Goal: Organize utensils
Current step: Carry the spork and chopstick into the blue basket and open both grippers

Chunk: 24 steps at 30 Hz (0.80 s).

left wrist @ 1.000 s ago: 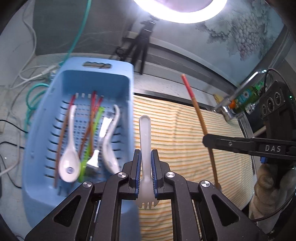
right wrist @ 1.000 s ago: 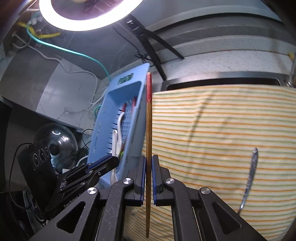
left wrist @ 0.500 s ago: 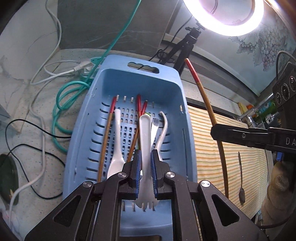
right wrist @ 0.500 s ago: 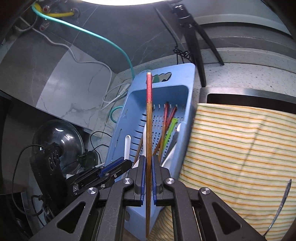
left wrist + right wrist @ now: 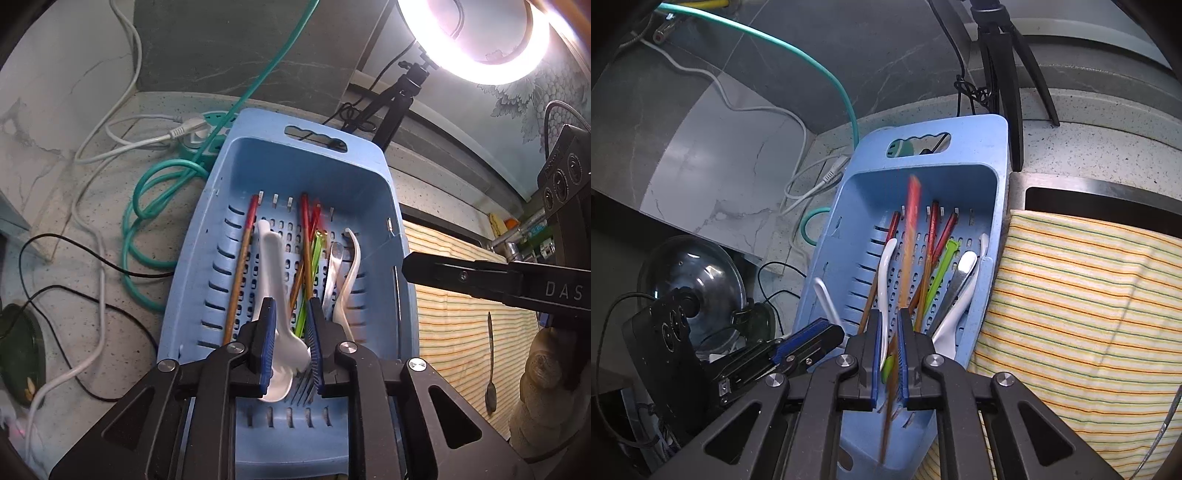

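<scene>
We hold both grippers over the blue basket [image 5: 373, 192], which sits on the speckled counter [image 5: 110, 280] — a coiled green cable [image 5: 147, 206] and white cords [image 5: 110, 155] lie to its left. Left gripper [image 5: 290, 345]: jaws apart, nothing clamped; the white spork [image 5: 275, 306] lies in the basket below the gap. Also in the basket: red-tipped chopsticks [image 5: 242, 266], a green utensil [image 5: 312, 273] and a white spoon [image 5: 349, 273]. Right gripper [image 5: 888, 360]: jaws parted narrowly, and a blurred red-tipped chopstick [image 5: 907, 254] runs through the gap over the basket — we cannot tell whether the pads touch it. To the right, the striped cloth [image 5: 1082, 306] bears a metal spoon [image 5: 490, 362].
</scene>
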Each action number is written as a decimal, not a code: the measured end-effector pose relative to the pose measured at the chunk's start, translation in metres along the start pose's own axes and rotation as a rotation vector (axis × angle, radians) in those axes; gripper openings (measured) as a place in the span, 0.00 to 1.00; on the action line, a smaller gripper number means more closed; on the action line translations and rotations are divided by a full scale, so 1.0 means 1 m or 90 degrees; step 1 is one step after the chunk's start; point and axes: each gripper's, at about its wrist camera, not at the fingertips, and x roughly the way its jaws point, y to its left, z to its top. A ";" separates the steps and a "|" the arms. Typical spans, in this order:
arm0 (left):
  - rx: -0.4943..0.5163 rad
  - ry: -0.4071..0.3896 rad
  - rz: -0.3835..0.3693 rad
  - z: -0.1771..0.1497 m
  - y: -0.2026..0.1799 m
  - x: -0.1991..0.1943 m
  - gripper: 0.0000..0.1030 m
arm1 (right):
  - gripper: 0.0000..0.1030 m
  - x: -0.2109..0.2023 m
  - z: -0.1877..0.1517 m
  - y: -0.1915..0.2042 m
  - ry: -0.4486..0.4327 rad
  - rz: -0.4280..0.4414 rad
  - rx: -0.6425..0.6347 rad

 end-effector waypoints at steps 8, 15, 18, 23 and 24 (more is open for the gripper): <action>0.001 -0.006 0.000 -0.001 -0.007 -0.006 0.15 | 0.09 -0.015 -0.004 -0.005 -0.011 -0.005 -0.010; 0.004 -0.016 -0.004 -0.007 -0.023 -0.013 0.15 | 0.15 -0.038 -0.009 -0.014 -0.022 -0.012 -0.026; 0.013 -0.021 0.000 -0.012 -0.035 -0.017 0.15 | 0.20 -0.052 -0.012 -0.020 -0.029 -0.019 -0.038; 0.037 -0.036 0.014 -0.019 -0.063 -0.028 0.15 | 0.27 -0.080 -0.020 -0.030 -0.051 -0.039 -0.067; 0.042 -0.040 0.016 -0.020 -0.069 -0.031 0.15 | 0.28 -0.085 -0.022 -0.032 -0.055 -0.044 -0.072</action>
